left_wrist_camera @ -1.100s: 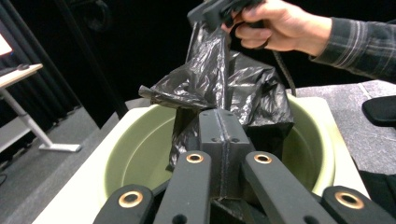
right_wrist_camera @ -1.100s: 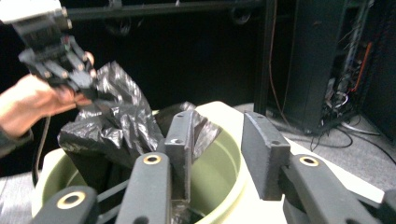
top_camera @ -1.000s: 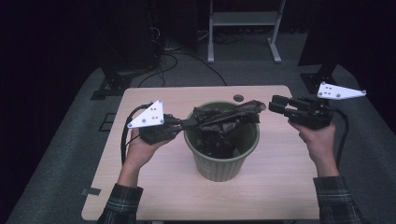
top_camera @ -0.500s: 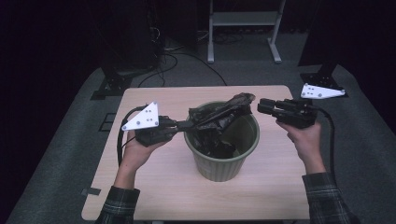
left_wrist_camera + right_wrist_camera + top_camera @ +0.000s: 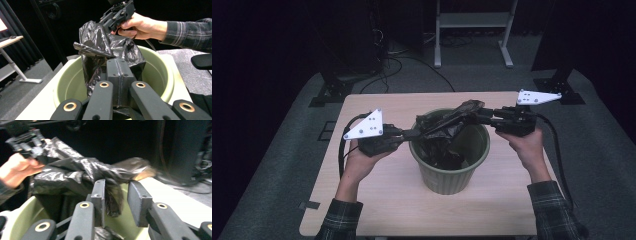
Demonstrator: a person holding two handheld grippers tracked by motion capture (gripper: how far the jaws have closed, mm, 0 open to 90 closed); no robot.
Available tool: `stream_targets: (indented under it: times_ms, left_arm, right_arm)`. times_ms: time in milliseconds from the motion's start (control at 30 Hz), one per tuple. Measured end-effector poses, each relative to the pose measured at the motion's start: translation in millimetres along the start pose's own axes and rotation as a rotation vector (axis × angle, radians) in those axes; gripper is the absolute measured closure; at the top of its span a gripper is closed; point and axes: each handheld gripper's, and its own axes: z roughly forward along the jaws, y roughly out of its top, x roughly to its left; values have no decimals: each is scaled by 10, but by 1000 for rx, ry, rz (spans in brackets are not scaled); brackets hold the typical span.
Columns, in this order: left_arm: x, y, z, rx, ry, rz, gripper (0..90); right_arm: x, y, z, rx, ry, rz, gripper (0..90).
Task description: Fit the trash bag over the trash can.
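A green bin (image 5: 447,182) stands on the wooden table (image 5: 377,200) with a black plastic bag (image 5: 447,125) in it. My left gripper (image 5: 412,134) is at the bin's left rim, shut on the bag's edge (image 5: 100,40); its jaws (image 5: 116,62) meet on the plastic. The bag stretches across the opening to my right gripper (image 5: 479,116) over the far right rim. In the right gripper view its jaws (image 5: 116,186) stand apart, having just been opening. A fold of the bag (image 5: 75,170) hangs between them against one pad.
The bin (image 5: 155,70) sits mid-table, with bare wood in front and on both sides. Grey carpet surrounds the table. A white stand (image 5: 472,30) and cables lie on the floor behind it. The surroundings are dark.
My right gripper has moved left and down, closer to the bin's right rim, and the bag's raised end has come with it. The left gripper has stayed in place.
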Motion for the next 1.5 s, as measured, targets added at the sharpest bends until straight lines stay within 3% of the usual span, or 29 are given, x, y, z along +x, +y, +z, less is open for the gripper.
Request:
stream_targets:
  times_ms: [133, 233, 633, 767, 833, 933, 1033, 1233, 1500]
  left_arm:
    - [-1, 0, -17, -3, 5, 0, 896]
    - [14, -11, -61, 6, 25, -3, 896]
    - [77, -185, -276, 10, 98, -47, 896]
    - [55, -242, -256, 41, 105, -44, 896]
    - [49, -262, -244, 27, 91, -49, 896]
    - [15, -260, -202, 13, 67, -43, 896]
    - [-1, -237, -168, 14, 53, -32, 896]
    - [-19, -178, -53, 29, 38, -11, 896]
    - [-26, -73, 281, 39, 13, -8, 896]
  right_arm:
    - [34, -16, 70, 44, -4, -17, 840]
    - [50, -10, 34, 52, -2, -31, 900]
    - [7, 11, -366, 34, -94, -37, 900]
    - [6, -19, -457, 38, -81, -26, 900]
    - [21, -50, -468, 51, -81, -28, 900]
    - [35, -64, -471, 52, -64, -33, 686]
    - [80, 16, -470, 7, -60, -49, 574]
    - [211, 257, -318, -18, -11, -86, 451]
    - [383, 378, -104, -8, 57, -128, 443]
